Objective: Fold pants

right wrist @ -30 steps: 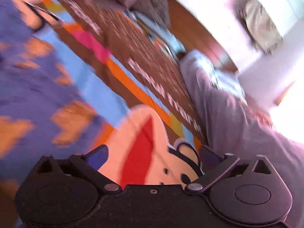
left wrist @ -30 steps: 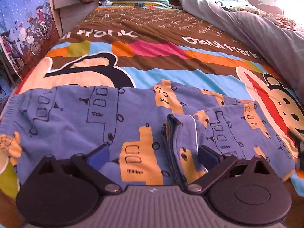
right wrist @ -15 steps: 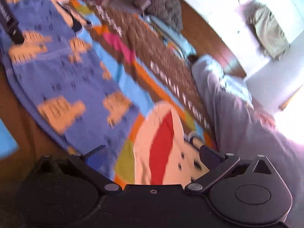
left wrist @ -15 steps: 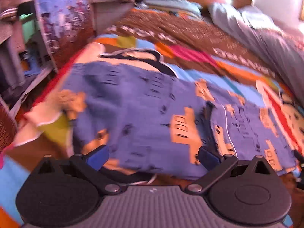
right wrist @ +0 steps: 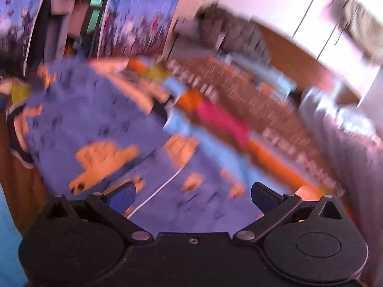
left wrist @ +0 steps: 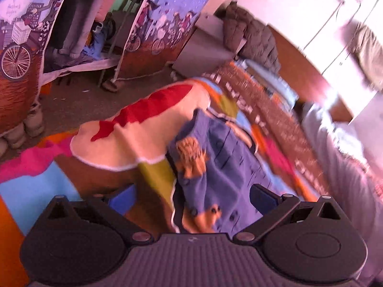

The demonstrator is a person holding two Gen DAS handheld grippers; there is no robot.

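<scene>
Both your left gripper and right gripper stand wide open, holding nothing. The blue truck-print fabric pants lie flat ahead of both, between the jaws. Risk: heavy blur; closing now may pinch the colourful cartoon bedspread too.

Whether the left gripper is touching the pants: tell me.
Cannot tell. In the left wrist view the open left gripper frames the edge of the pants, but motion blur hides whether either finger meets the cloth.

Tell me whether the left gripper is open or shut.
Open: the left gripper's blue fingers stand wide apart over the pants, holding nothing.
</scene>
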